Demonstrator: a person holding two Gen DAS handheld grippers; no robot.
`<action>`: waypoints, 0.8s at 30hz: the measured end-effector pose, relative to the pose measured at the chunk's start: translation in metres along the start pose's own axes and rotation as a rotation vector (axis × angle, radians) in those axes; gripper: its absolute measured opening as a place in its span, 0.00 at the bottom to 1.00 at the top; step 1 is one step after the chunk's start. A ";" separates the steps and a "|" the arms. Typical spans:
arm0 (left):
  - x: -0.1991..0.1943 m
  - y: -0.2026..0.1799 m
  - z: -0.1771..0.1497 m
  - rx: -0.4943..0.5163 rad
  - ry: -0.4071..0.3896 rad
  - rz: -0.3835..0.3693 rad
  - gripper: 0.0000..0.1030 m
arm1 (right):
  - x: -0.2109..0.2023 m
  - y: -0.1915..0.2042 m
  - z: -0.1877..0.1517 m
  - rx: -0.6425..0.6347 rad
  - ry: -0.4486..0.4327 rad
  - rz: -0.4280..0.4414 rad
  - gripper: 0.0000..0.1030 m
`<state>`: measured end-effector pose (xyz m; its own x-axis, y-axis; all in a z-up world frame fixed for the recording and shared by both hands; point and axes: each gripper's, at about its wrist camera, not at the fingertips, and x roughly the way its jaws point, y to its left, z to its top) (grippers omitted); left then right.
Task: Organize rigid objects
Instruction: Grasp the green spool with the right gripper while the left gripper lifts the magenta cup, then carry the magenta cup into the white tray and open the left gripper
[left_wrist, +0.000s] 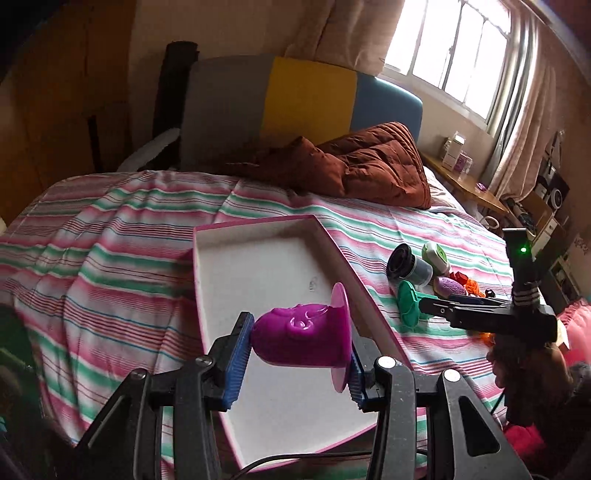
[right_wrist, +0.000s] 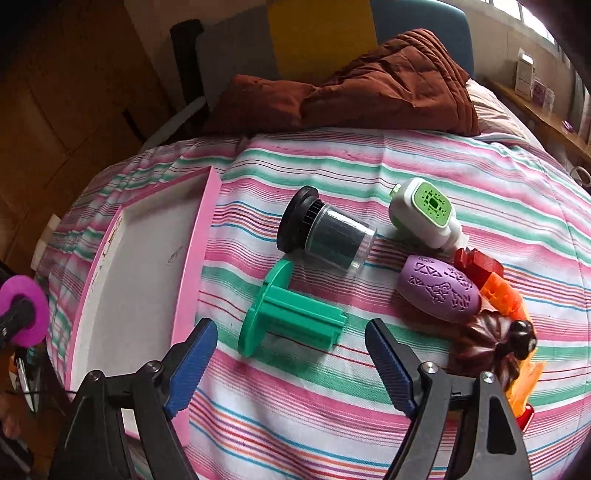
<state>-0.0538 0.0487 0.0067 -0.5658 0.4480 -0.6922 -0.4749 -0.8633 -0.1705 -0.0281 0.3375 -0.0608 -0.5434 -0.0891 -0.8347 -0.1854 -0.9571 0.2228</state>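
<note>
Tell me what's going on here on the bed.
A person is sorting toys into a pink box. The left claw grips a purple mould above the box's bare white floor. The right claw is open over a green mould on the striped bedspread, with more pieces beside it.

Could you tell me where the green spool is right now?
In the right wrist view the green spool lies on the bedspread just ahead of the open right gripper, between the pink tray and the purple egg.
</note>
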 end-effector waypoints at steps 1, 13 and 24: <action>-0.006 0.005 -0.001 -0.006 -0.011 0.008 0.45 | 0.005 0.000 0.003 0.019 0.004 -0.013 0.81; -0.056 0.079 -0.018 -0.130 -0.073 0.102 0.45 | 0.018 0.026 -0.016 -0.126 0.061 -0.062 0.61; -0.009 0.064 -0.003 -0.148 0.000 0.042 0.45 | 0.012 0.014 -0.036 -0.171 0.040 -0.046 0.61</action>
<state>-0.0775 -0.0107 -0.0001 -0.5832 0.4105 -0.7010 -0.3459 -0.9063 -0.2429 -0.0076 0.3134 -0.0858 -0.5040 -0.0522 -0.8621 -0.0653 -0.9930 0.0983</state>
